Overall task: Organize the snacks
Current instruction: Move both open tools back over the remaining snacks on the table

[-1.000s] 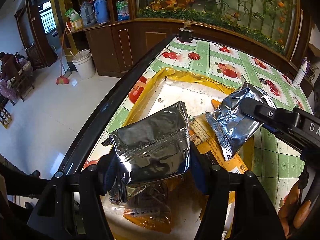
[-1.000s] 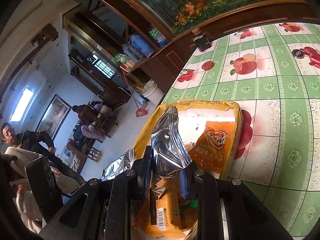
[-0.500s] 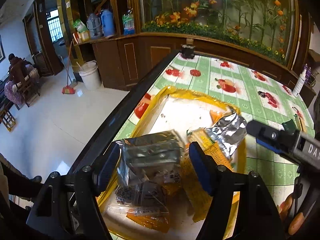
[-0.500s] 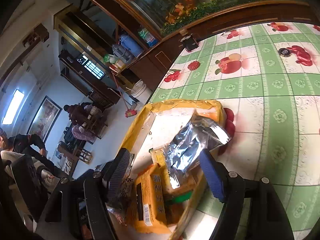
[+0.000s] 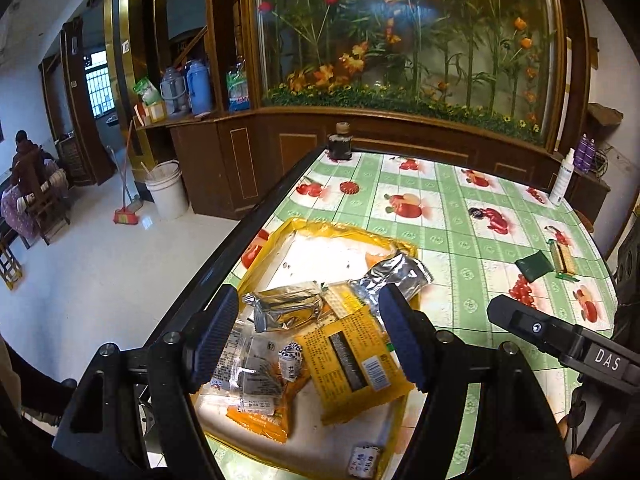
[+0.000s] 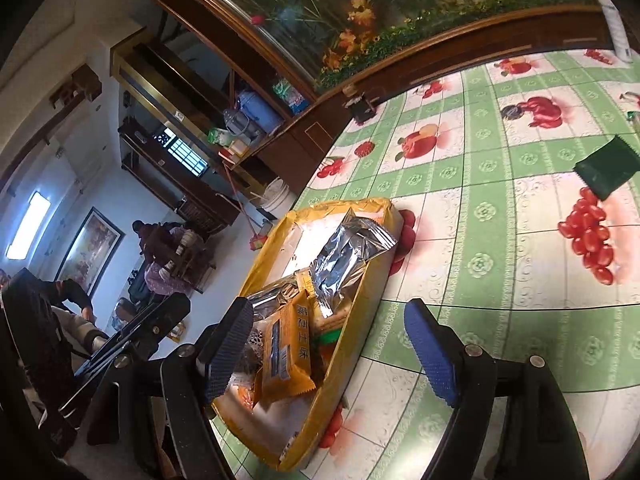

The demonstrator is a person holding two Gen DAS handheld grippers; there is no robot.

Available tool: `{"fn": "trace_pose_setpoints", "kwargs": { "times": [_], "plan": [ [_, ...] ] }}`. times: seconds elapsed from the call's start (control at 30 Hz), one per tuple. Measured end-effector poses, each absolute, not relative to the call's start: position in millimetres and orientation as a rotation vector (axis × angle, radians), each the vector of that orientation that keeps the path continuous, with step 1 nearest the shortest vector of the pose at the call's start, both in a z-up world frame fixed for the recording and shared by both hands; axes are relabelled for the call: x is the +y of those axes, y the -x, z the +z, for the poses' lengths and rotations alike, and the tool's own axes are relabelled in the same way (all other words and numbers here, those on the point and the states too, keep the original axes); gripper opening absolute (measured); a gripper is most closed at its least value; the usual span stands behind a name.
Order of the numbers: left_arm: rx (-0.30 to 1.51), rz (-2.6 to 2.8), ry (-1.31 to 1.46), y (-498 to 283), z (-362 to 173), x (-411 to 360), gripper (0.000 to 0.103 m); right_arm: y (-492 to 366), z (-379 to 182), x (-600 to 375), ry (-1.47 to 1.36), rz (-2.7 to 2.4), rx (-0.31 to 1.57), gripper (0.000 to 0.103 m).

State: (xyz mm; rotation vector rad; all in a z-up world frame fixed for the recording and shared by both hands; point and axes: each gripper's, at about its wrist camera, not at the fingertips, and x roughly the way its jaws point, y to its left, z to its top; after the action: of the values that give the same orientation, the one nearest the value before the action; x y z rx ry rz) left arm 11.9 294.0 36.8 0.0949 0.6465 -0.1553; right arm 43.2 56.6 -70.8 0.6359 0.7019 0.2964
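On the fruit-patterned worktop [image 5: 452, 216], the yellow tray [image 5: 320, 228] holds my snack packets, while the dark green packet [image 6: 606, 170] lies well apart, far right, nearer my right gripper [image 6: 328, 354]. Both it and my left gripper [image 5: 308, 340] are released, holding nothing.

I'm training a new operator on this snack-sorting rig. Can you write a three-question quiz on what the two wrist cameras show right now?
1. True or false: the left gripper is shut on a silver packet.
2. Where does the dark green packet lie? A) in the yellow tray B) on the tablecloth, apart from the tray C) in the right gripper
3. Fill in: the right gripper is ____, holding nothing.

Key:
1. False; its jaws stand open above the yellow tray, and the silver packet lies in the tray.
2. B
3. open
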Motion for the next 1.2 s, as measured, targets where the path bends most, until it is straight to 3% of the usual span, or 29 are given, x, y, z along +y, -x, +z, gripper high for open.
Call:
{"fn": "trace_pose_setpoints", "kwargs": {
  "times": [0.67, 1.2],
  "plan": [
    [0.589, -0.167, -0.096, 27.0, 52.3, 294.5, 0.076, 6.1, -34.7, 69.8, -0.452, 0.307, 0.617, 0.083],
    [0.702, -0.446, -0.16, 21.2, 27.8, 197.4, 0.077, 62.7, -85.4, -82.0, -0.593, -0.094, 0.662, 0.084]
  ]
}}
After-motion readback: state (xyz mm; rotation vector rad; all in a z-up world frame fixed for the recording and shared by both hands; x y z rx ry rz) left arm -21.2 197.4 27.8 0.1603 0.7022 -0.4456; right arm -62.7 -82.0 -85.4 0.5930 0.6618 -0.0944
